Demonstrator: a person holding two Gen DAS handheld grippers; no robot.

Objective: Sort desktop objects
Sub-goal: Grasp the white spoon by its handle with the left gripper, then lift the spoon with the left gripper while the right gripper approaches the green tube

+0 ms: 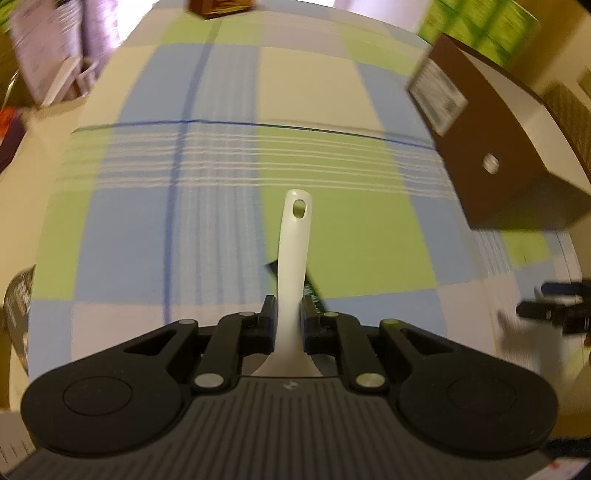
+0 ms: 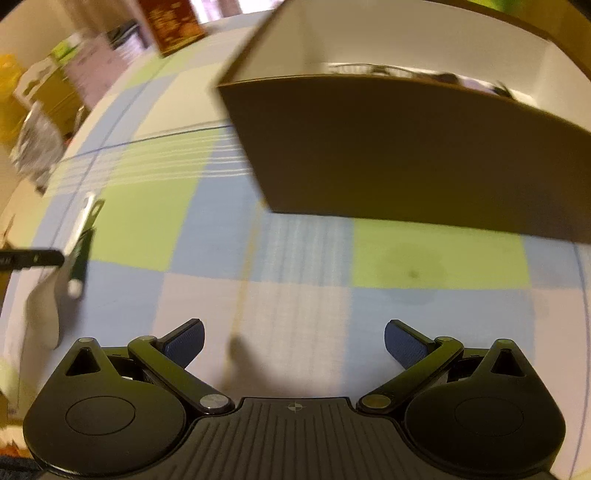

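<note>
White spoon (image 1: 293, 258): 1 item, clamped at its neck between the closed fingers of the left gripper (image 1: 288, 314), handle pointing forward with a hanging hole at its tip, held above the checked tablecloth (image 1: 166, 240); a dark flat object shows partly behind the handle, identity unclear. Right gripper (image 2: 293, 341): fingers spread wide, blue pads (image 2: 186, 341) bare, nothing between them, poised over the cloth just before the brown cardboard box (image 2: 406, 147). Box: open-topped, white inside, holding blurred dark and shiny items that cannot be identified. Surroundings: a second brown carton (image 2: 171, 26) at the far edge.
</note>
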